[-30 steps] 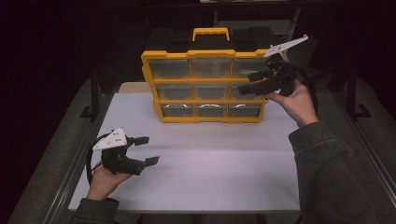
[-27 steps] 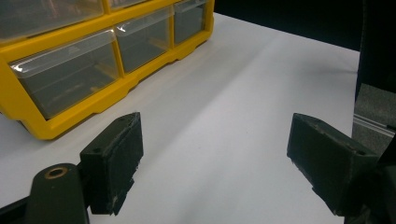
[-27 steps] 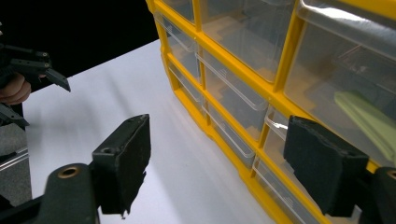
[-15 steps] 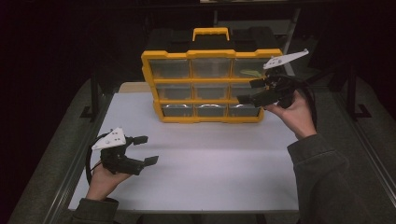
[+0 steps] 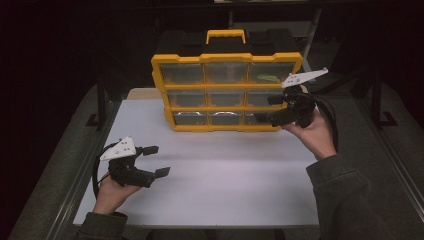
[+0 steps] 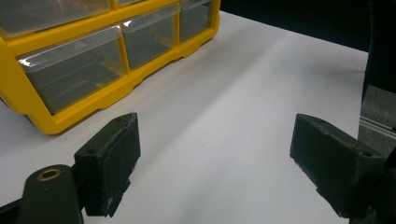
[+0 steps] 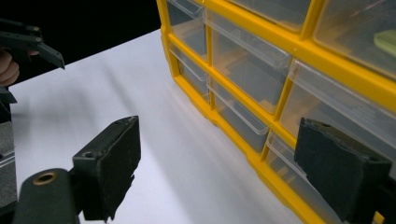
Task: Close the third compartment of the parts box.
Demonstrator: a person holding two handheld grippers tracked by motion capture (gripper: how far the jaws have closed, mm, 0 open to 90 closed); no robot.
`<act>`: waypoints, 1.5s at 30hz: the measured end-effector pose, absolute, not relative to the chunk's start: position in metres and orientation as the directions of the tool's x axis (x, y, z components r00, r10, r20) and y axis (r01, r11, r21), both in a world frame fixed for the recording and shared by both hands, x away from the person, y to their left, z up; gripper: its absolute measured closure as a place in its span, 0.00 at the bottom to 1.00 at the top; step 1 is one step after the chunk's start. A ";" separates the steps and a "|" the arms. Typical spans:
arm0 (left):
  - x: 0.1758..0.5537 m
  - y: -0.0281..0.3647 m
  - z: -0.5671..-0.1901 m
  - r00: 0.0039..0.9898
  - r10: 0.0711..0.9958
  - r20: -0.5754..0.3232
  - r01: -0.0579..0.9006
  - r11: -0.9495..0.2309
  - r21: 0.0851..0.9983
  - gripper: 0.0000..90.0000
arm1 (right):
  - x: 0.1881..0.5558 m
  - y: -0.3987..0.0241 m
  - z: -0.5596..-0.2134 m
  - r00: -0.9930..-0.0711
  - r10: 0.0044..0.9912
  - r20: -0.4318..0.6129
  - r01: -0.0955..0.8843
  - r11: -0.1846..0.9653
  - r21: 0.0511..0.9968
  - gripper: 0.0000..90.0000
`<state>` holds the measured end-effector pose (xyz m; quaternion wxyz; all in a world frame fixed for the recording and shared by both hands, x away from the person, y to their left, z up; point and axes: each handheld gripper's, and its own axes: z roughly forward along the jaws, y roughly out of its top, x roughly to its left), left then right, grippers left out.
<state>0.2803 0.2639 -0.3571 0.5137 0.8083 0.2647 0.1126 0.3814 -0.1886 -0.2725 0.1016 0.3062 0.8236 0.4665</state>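
Note:
A yellow organiser (image 5: 227,86) with clear drawers and a yellow handle stands upright at the back of the white table (image 5: 225,170). Its top right drawer holds something pale green (image 5: 268,78). My right gripper (image 5: 273,110) hovers open just in front of the right column of drawers, about level with the lower two rows. Its jaws have just been opening and nothing is between them. In the right gripper view (image 7: 224,163) the drawer fronts (image 7: 243,65) run close past the right jaw. My left gripper (image 5: 159,160) is open and empty over the table's front left, pointing towards the organiser (image 6: 28,100).
Dark metal rails run along both sides of the table, with dark uprights (image 5: 101,100) behind it. The white tabletop between the two grippers is bare. The surroundings are dark.
The right gripper has sunk from the organiser's top row towards its lower rows, staying in front of the right column. The left gripper has not moved.

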 end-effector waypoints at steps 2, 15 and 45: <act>0.280 0.263 -0.358 0.832 0.546 -0.096 0.316 -0.325 0.891 0.18 | 0.380 -0.188 -0.276 -0.793 0.600 0.108 0.404 0.384 0.830 0.15; 0.283 0.266 -0.362 0.834 0.547 -0.070 0.306 -0.354 0.884 0.18 | 0.372 -0.183 -0.295 -0.797 0.595 0.106 0.394 0.378 0.838 0.15; 0.284 0.264 -0.376 0.817 0.569 -0.099 0.346 -0.344 0.873 0.17 | 0.352 -0.182 -0.349 -0.791 0.604 0.096 0.382 0.367 0.848 0.15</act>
